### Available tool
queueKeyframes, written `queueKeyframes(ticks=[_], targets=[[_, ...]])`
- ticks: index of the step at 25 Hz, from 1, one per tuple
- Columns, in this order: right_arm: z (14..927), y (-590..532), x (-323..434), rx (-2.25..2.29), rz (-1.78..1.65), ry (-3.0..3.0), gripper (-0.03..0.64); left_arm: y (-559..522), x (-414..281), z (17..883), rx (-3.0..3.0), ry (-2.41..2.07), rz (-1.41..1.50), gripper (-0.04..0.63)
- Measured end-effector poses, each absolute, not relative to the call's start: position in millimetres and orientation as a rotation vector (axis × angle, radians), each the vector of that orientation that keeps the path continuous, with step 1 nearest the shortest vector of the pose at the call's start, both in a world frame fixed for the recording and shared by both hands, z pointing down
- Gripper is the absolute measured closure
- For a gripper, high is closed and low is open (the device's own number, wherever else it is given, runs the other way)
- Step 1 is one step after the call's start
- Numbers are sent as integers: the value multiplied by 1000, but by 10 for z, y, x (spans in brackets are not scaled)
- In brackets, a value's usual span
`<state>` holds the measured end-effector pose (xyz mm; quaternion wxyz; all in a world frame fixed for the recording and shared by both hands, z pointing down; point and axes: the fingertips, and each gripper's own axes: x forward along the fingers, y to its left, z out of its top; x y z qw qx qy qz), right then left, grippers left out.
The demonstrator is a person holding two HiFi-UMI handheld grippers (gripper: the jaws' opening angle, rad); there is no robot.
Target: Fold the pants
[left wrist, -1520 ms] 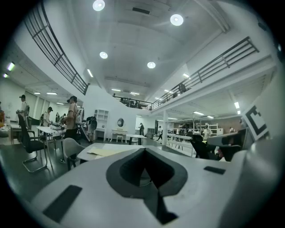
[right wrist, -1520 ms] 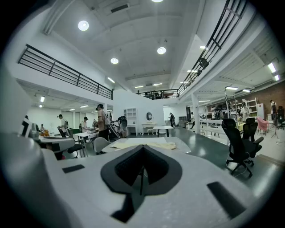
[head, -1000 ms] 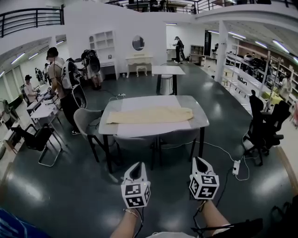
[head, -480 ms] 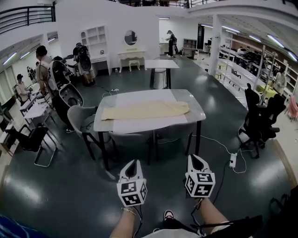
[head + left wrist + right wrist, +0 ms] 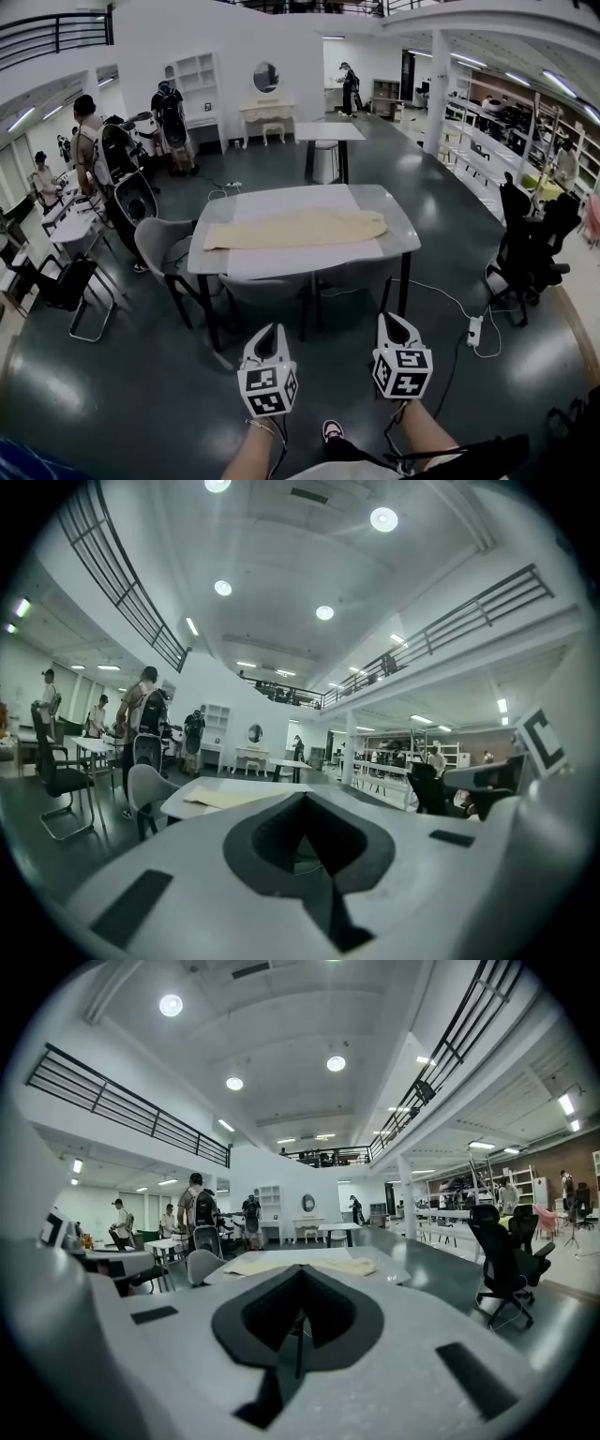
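Both claws are empty and closed. The left gripper (image 5: 270,339) and right gripper (image 5: 396,328) each show their jaws pressed together with nothing between them. They hang side by side over the dark floor (image 5: 122,394), well short of the table (image 5: 398,246).

A couple of grey chairs (image 5: 267,286) are tucked in along the table's near edge, and another chair (image 5: 157,246) sits off its left end, so getting close may be awkward.

The pants (image 5: 298,228) are pale yellow and lie flat along the middle of the tabletop, parallel to the near edge. They run from near the left end almost to the right end.

My guess on handling: light, floppy fabric that sags and bunches if pinched in one spot, and probably slides easily on that smooth top. I'd pinch two points on the same end, one claw each, right at the edge of the cloth so it lifts evenly.

Hard to tell from here:
- Which end is the waistband and which the hems.
- Whether the legs are already stacked one on the other.
- Any pockets, zip or wrinkles, since the pants are too far away and too small.

Behind the table there are people (image 5: 94,150) and furniture, which don't matter here.
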<state>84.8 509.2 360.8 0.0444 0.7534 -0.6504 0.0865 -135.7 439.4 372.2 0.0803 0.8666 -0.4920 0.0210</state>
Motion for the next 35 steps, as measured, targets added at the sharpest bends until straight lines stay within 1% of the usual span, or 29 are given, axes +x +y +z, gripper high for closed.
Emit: queueKeyframes(ticks=[6,15,21,29,35], targets=[[3609,4414,1092,2276,280,-2008,624,3769,-1094,3705,2578,-1493,77,595],[3606,3412,1693,2255,296,-2051,624,2852,-527,3586,2595,-1547,97,594],[3678,2874,2013,2232,323,-2081,624,2403,-269,3612,2575,-1593,118,595],[3886,2298,2224,2211,407,-2096,624,1949,-147,3769,2549,-1623,206,595],[4110,1841,2205,2176,464,-2064,624,1448,-181,3854,2521,-1621,191,595]])
